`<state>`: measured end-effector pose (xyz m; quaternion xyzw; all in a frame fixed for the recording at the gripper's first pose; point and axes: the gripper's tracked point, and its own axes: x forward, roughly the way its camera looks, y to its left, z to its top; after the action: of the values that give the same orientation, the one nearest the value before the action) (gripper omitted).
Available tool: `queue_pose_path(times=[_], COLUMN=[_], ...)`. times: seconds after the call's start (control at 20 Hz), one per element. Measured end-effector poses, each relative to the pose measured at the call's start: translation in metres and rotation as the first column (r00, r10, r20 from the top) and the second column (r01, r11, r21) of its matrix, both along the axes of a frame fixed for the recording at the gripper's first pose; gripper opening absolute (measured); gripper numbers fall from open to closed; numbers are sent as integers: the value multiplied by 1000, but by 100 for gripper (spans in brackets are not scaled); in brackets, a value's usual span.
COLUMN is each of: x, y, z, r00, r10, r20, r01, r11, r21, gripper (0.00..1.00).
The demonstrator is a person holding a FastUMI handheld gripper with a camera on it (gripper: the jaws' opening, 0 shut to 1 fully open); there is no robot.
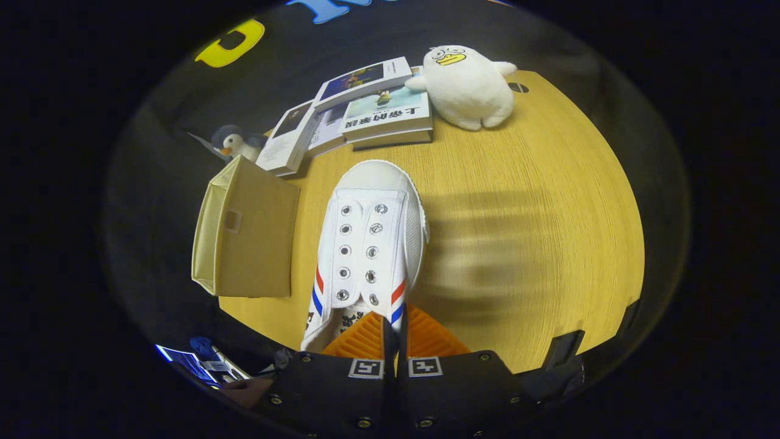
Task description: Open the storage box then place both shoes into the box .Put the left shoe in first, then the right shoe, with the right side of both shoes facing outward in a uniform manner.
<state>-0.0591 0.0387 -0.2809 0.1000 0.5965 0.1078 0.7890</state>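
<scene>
White canvas — a lace-less shoe is seen hanging straight ahead of the gripper, toe pointed away, clear of the wooden surface. The jaws are drawn nearly together and appear clamped on the rear wall of the upper, beside the striped collar; a thin edge of canvas is pinched between them. The shoe is judged light and soft in the upper, stiff only at the rubber toe cap and sole, so some sag and swing at the toe can be expected. Canvas is grippy, and slipping looks unlikely, though a hold this far back leaves the toe free to droop. A firmer purchase would be had on the heel counter or the sole edge. The beige fabric storage box is seen just left of the shoe — soft-walled, probably easily nudged. Books, a white plush duck and a small penguin toy lie beyond.
</scene>
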Motion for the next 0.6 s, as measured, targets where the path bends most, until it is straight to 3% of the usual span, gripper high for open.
queue_pose_path(times=[0.6], x=[20], y=[78], z=[65], r00=[988], r10=[132], r20=[77], r01=[-134], r11=[991], r21=[27], gripper=[0])
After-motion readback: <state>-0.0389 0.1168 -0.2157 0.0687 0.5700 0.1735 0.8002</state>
